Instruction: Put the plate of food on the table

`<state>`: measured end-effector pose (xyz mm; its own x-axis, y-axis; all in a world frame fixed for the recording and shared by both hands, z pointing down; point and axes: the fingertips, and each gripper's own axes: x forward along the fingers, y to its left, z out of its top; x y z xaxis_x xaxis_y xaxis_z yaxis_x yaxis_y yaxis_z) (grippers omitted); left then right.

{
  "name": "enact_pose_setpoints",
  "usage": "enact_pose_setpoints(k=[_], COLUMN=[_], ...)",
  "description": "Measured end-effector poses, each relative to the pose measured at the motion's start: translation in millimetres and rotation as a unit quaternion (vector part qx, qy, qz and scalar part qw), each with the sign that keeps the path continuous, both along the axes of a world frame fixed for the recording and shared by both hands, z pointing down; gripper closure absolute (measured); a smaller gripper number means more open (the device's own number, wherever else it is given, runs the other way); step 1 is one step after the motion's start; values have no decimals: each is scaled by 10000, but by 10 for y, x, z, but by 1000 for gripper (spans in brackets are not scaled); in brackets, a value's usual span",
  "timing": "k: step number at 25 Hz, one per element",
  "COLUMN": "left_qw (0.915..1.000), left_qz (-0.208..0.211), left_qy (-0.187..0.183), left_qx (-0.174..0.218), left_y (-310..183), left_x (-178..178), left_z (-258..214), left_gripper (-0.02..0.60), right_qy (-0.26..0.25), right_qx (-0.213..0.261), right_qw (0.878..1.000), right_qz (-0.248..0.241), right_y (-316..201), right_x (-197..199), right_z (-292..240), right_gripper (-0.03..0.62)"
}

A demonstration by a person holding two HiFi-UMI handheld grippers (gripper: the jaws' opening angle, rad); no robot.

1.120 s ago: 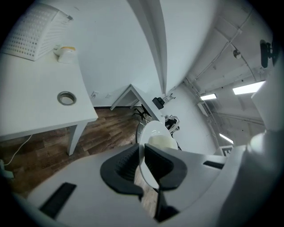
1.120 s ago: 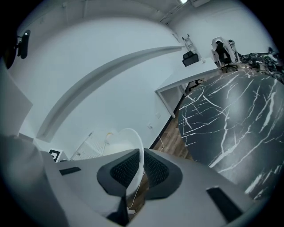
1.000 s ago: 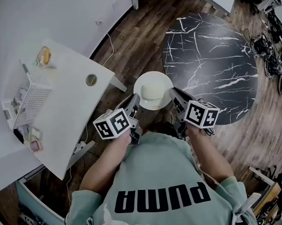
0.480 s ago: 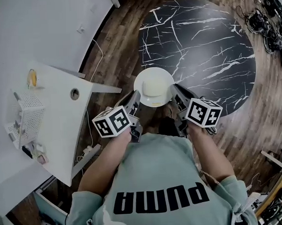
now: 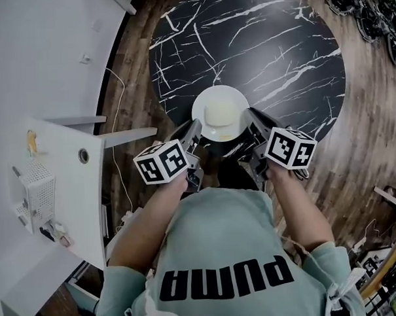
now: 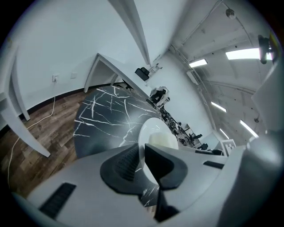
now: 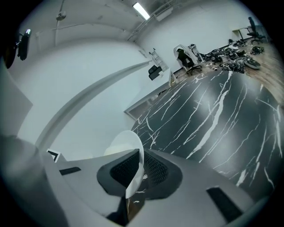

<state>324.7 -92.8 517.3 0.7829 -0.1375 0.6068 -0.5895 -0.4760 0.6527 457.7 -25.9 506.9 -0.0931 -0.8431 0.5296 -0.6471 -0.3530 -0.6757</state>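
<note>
Plate: the round white ceramic plate, with a pale mound of food on it, is held over the near edge of the round black marble-patterned table. Whether it touches the tabletop cannot be told.
Left gripper: the left gripper is clamped on the plate's left rim, which is pinched between its ribbed pads.
Right gripper: the right gripper is clamped the same way on the plate's right rim.
Table edge: the near edge is crossed by the plate, and both gripper bodies are kept outside it.
Open room: a broad stretch of tabletop is seen beyond the plate, up to the far edge.
Left of table: a white desk is separated from the table by a strip of brown wooden floor.
Right of table: dark tangled equipment is seen on the floor past the far right edge.
</note>
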Motion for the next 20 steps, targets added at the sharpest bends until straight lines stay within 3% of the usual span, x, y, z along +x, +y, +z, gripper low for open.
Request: enact_pose_setpoints(k=[8,20], left_qw=[9964,9844], left_qz=[815,1596], left_qy=[-198,-712], left_qx=[72,200], left_y=[157,209], left_x=[852,1587], left_z=[211,732], left_gripper=[532,523], right_qy=[86,101], right_qx=[-202,-690], right_qw=[9985,9934], right_qz=[504,907], right_y=[227,390], right_x=[796,1435], right_z=[199,697], right_gripper=[556,554])
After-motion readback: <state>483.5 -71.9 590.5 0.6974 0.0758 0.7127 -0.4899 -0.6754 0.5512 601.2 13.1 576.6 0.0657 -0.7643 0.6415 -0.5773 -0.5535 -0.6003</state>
